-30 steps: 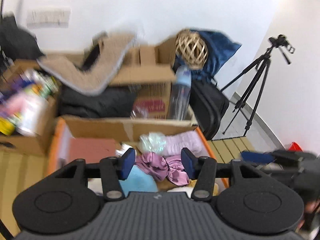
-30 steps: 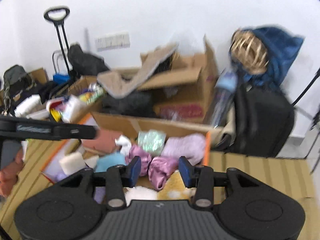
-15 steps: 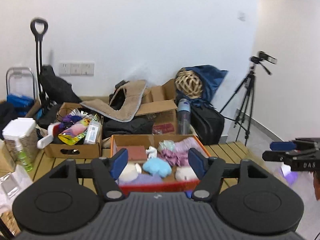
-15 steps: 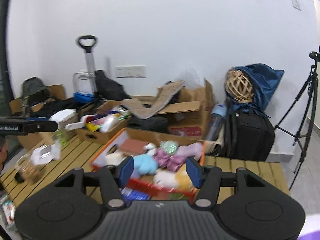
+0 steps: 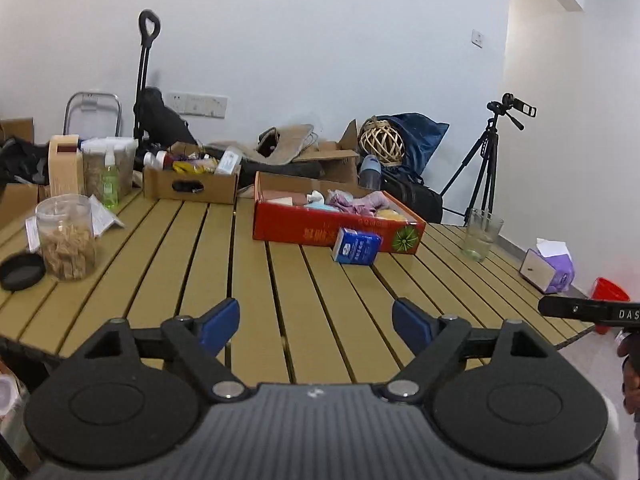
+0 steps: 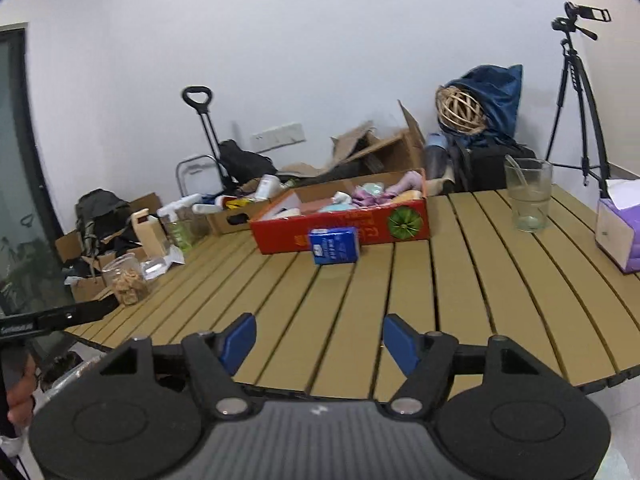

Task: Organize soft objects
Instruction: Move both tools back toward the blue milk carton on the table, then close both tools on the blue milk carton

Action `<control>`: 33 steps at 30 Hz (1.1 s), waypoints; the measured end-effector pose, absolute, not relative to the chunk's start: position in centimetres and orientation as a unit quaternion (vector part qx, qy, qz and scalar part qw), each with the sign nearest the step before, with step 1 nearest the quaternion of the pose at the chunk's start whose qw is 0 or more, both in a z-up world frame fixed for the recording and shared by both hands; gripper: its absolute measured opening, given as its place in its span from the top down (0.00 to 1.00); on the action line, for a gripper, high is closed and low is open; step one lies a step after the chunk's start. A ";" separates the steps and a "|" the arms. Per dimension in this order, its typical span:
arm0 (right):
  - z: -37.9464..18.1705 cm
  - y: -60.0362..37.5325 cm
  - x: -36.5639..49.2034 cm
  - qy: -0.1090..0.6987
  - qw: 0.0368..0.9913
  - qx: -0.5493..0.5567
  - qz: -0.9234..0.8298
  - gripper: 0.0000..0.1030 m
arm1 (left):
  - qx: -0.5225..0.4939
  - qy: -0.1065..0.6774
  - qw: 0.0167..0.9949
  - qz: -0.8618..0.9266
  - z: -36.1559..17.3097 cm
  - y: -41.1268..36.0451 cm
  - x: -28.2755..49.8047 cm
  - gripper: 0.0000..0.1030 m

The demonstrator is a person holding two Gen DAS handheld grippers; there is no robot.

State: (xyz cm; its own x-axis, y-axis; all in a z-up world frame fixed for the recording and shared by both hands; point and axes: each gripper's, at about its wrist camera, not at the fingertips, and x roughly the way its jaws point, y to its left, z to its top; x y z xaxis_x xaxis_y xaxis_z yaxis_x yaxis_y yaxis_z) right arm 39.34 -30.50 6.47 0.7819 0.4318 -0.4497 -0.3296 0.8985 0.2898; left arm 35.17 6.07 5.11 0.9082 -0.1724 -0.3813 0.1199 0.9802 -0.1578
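A red cardboard box (image 5: pixel 296 226) (image 6: pixel 372 232) stands on the far part of the slatted table and holds pink, purple, blue and white soft items (image 5: pixel 352 202) (image 6: pixel 368 194). A blue tissue pack (image 5: pixel 356 246) (image 6: pixel 334 246) leans against the box's front. My left gripper (image 5: pixel 316 322) is open and empty over the table's near edge. My right gripper (image 6: pixel 318 338) is open and empty, also at the near edge, far from the box.
The wooden slatted table (image 5: pixel 248 280) carries a jar of snacks (image 5: pixel 66 238), a black lid (image 5: pixel 18 272), a brown box of bottles (image 5: pixel 190 184), a glass (image 5: pixel 480 234) (image 6: pixel 528 196) and a purple tissue box (image 5: pixel 550 266) (image 6: pixel 618 236). A tripod (image 5: pixel 492 160) and bags stand behind.
Both grippers have pulled back from right above the red box to the table's near edge. Both stay open and empty, with the jaws spread wider.
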 end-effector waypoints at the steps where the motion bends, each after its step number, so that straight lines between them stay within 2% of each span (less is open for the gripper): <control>1: 6.6 -30.6 39.4 0.257 0.941 0.099 0.198 0.32 | -0.065 0.193 0.976 -0.076 5.4 6.1 35.3 0.17; 5: 6.3 -31.4 41.1 0.254 0.933 0.142 0.211 0.32 | -0.083 0.202 0.971 -0.100 5.2 5.7 37.6 0.18; 11: 4.6 -30.4 48.8 0.296 0.915 0.164 0.221 0.37 | -0.104 0.249 0.953 -0.137 5.6 3.6 47.7 0.24; 14: 4.0 -29.4 54.3 0.313 0.906 0.169 0.231 0.40 | -0.104 0.268 0.948 -0.136 5.5 2.4 54.4 0.32; 16: 3.6 -28.6 58.6 0.326 0.899 0.177 0.232 0.41 | -0.107 0.288 0.942 -0.136 4.9 1.9 58.8 0.34; 18: 3.3 -27.5 62.5 0.336 0.892 0.182 0.241 0.44 | -0.126 0.320 0.929 -0.136 3.7 1.7 63.3 0.41; 22: 1.9 -25.1 69.7 0.365 0.884 0.170 0.236 0.51 | -0.187 0.381 0.890 -0.169 0.9 1.7 70.6 0.45; 23: 1.4 -24.5 71.1 0.370 0.883 0.163 0.239 0.54 | -0.197 0.391 0.883 -0.168 0.2 1.8 71.8 0.53; 24: 0.9 -24.0 72.2 0.377 0.880 0.160 0.241 0.58 | -0.200 0.397 0.880 -0.166 -0.3 1.8 72.5 0.65; 25: 0.3 -23.6 73.1 0.388 0.875 0.157 0.244 0.69 | -0.203 0.404 0.875 -0.173 -0.9 1.7 73.0 0.69; 26: -0.3 -23.5 73.6 0.395 0.870 0.158 0.248 0.73 | -0.205 0.409 0.871 -0.176 -1.5 1.7 73.3 0.69; 33: -1.6 -24.3 74.0 0.391 0.856 0.196 0.277 0.76 | -0.201 0.396 0.879 -0.172 -1.8 1.4 72.6 0.71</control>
